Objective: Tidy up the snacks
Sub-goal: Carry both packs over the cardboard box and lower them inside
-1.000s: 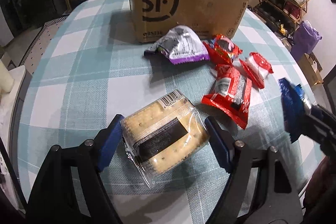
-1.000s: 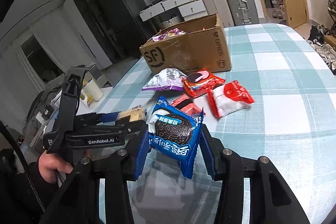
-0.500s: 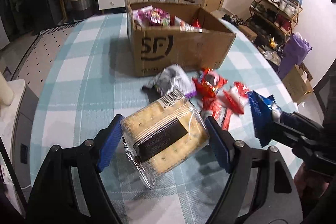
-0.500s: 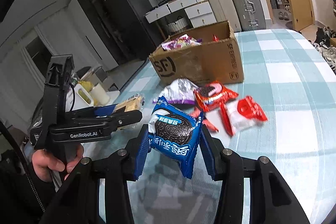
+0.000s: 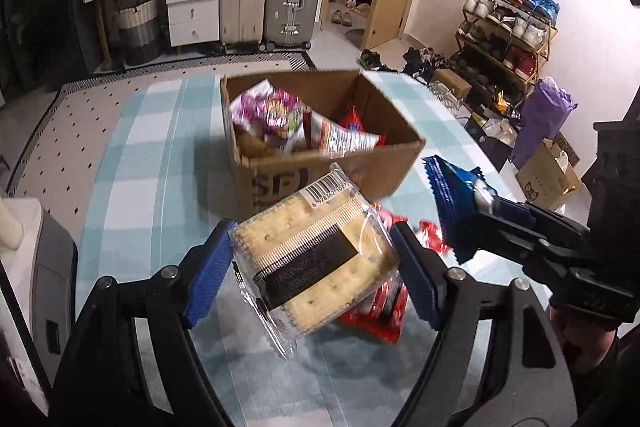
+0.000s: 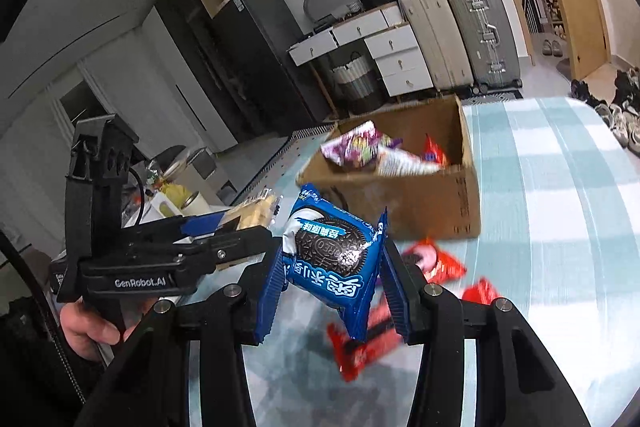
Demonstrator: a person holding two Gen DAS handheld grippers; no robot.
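Snacks partly boxed: several packets in cardboard box (image 5: 320, 163); left gripper (image 5: 310, 269) clamps cracker pack (image 5: 316, 259), right gripper (image 6: 328, 277) clamps cookie packet (image 6: 334, 263); red packets (image 6: 434, 263) remain on table (image 5: 132, 187).

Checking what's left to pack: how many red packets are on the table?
3 red packets: one by the cardboard box, one to its right, one under the blue cookie pack in the right claw. More may be hidden.

Cracker pack (image 5: 316, 259): clear glossy plastic. Box (image 5: 332, 167): matt brown cardboard. Cookie pack (image 6: 334, 263): shiny foil.
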